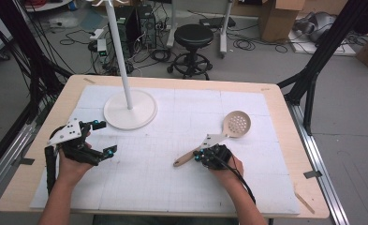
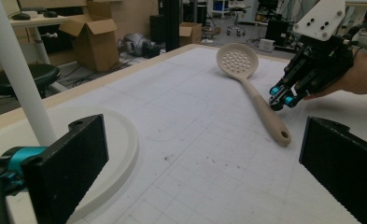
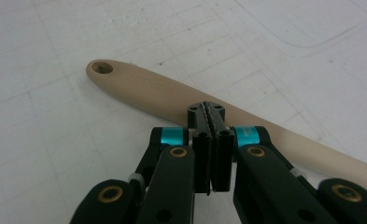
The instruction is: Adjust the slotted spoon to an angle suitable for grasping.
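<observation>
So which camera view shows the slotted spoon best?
The left gripper view: the whole slotted spoon lies there in full, from perforated bowl to handle hole, with the right gripper beside its handle. The high view shows it small, its handle partly covered by that gripper. The right gripper view shows the handle alone, behind shut jaws.

Spoon (image 3: 172, 91) bowl beyond the right gripper view's edge

White lamp stand (image 1: 129, 108); black stool (image 1: 194, 35); boxes (image 1: 277, 18).

Grey floor w/ cables (image 1: 247, 44), black stool (image 1: 193, 35), prob. cardboard boxes (image 1: 277, 18).
</observation>
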`<state>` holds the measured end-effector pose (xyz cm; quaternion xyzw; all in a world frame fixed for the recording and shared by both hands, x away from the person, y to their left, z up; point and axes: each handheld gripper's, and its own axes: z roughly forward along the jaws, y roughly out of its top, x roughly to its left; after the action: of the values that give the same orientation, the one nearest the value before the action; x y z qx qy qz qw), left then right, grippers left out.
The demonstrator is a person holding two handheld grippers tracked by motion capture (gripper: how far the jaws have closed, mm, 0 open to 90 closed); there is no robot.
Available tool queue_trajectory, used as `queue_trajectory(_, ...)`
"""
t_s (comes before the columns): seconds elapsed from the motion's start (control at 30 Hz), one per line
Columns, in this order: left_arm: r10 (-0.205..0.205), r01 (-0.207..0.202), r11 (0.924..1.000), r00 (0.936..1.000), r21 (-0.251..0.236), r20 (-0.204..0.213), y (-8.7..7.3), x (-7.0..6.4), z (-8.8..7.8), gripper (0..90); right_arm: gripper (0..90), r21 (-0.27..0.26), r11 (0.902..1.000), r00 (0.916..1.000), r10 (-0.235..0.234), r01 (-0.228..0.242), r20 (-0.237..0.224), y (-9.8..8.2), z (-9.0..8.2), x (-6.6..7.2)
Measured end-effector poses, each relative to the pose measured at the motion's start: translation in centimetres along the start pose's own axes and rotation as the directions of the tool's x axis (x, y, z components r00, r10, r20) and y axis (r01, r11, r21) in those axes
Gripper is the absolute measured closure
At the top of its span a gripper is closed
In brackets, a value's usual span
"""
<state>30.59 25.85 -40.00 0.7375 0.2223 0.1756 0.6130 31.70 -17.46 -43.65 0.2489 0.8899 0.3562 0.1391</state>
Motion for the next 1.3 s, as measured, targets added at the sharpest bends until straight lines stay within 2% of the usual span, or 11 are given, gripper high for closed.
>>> queue_trajectory(0.17,0.0,0.0,1.0,1.0,-0.002,0.0,0.0,0.0,0.0,1.8,90.0,-0.03,0.9996,0.9999,-0.001,0.001,-0.016,0.3,-0.2,-0.1)
queue_trajectory(0.2,0.001,-0.001,1.0,1.0,-0.003,0.001,0.0,0.0,-0.1,1.8,90.0,-0.077,0.9965,0.9992,0.034,-0.033,0.018,0.5,-1.0,-0.9)
queue_trajectory(0.3,0.001,-0.001,1.0,1.0,-0.001,0.002,0.0,0.1,0.0,1.8,90.0,-0.109,0.991,0.9939,0.085,-0.077,0.07,0.5,-1.7,-2.1)
queue_trajectory(0.4,0.002,-0.002,1.0,1.0,0.003,0.004,0.0,0.0,0.0,1.8,90.0,-0.115,0.9792,0.9678,0.185,-0.167,0.171,0.1,-1.9,-4.8)
queue_trajectory(0.43,0.002,-0.002,1.0,1.0,0.002,0.005,0.0,0.0,0.0,1.8,90.0,-0.115,0.9792,0.9678,0.185,-0.167,0.171,0.1,-1.9,-4.8)
queue_trajectory(0.47,0.002,-0.002,1.0,1.0,0.003,0.006,0.0,-0.1,0.1,1.8,90.0,-0.093,0.9762,0.9532,0.212,-0.196,0.216,-0.2,-1.6,-5.9)
queue_trajectory(0.57,0.001,-0.001,1.0,1.0,0.006,0.006,-0.1,0.0,0.1,1.8,90.0,-0.071,0.9734,0.9458,0.228,-0.218,0.231,-0.5,-1.2,-6.7)
queue_trajectory(0.6,0.002,-0.002,1.0,1.0,0.007,0.007,-0.1,0.0,0.1,1.8,90.0,-0.043,0.9701,0.9369,0.242,-0.239,0.252,-0.9,-0.7,-7.1)
queue_trajectory(0.7,0.001,-0.001,0.9999,1.0,0.01,0.008,-0.1,0.0,0.2,1.8,90.0,-0.046,0.9647,0.9317,0.262,-0.259,0.251,-1.1,-0.5,-7.4)
queue_trajectory(0.9,0.002,-0.002,1.0,0.9999,0.009,0.01,-0.1,-0.1,0.2,1.8,90.0,-0.045,0.9634,0.9292,0.267,-0.264,0.256,-1.2,-0.8,-7.2)
queue_trajectory(1.3,0.005,-0.005,1.0,0.9999,0.009,0.013,-0.1,-0.1,0.2,1.8,90.0,0.029,0.9732,0.9349,0.211,-0.228,0.286,-1.4,-1.8,-5.3)
